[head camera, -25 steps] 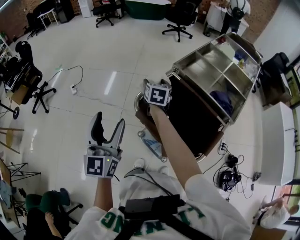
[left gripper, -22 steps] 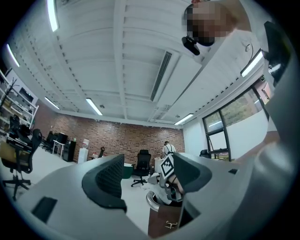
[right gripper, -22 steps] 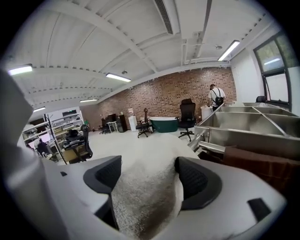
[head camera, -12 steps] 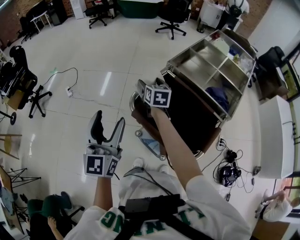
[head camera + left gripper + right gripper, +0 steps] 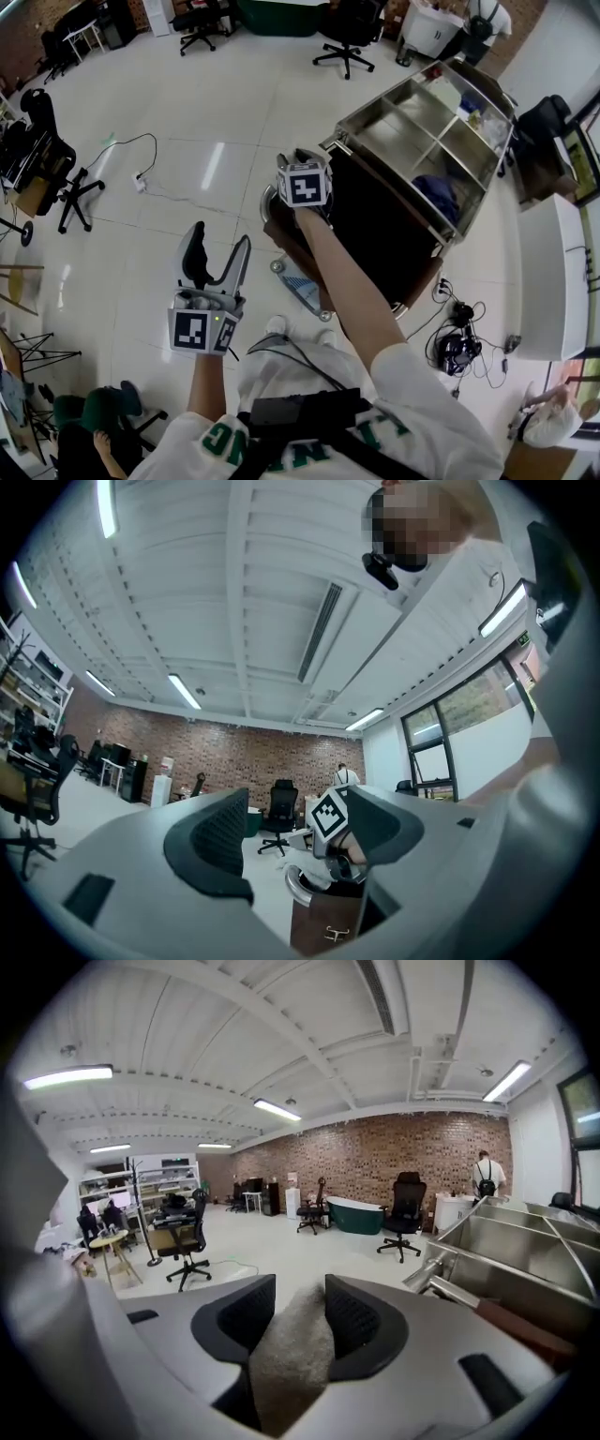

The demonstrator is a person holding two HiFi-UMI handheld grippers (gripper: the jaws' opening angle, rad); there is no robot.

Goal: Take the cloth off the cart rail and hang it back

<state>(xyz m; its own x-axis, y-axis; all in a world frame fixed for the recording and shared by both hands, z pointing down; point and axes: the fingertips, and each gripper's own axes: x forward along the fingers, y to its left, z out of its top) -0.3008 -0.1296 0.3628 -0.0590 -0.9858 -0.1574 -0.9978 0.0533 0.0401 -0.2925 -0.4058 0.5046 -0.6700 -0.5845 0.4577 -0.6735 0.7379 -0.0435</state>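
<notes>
A pale grey cloth (image 5: 291, 1344) fills the gap between my right gripper's (image 5: 298, 1302) dark pads, and the closing jaws press on it from both sides. In the head view the right gripper (image 5: 302, 161) sits over the cart's curved handle rail (image 5: 270, 199), and its marker cube hides the cloth. The left gripper view shows the white cloth (image 5: 311, 875) bunched on the rail under that cube. My left gripper (image 5: 216, 261) hangs lower left, away from the cart, with its jaws open and nothing between them (image 5: 295, 834).
The steel cart (image 5: 424, 141) has a divided top tray holding a blue item (image 5: 439, 195), and a dark brown side panel (image 5: 375, 234). Office chairs (image 5: 342, 37) stand beyond. A cable and plug (image 5: 139, 180) lie on the white floor at left, and more cables (image 5: 459, 347) at right.
My right gripper shifted slightly left over the rail end, its cube turned toward the head camera, and its jaws came together on the cloth. The left gripper stayed put.
</notes>
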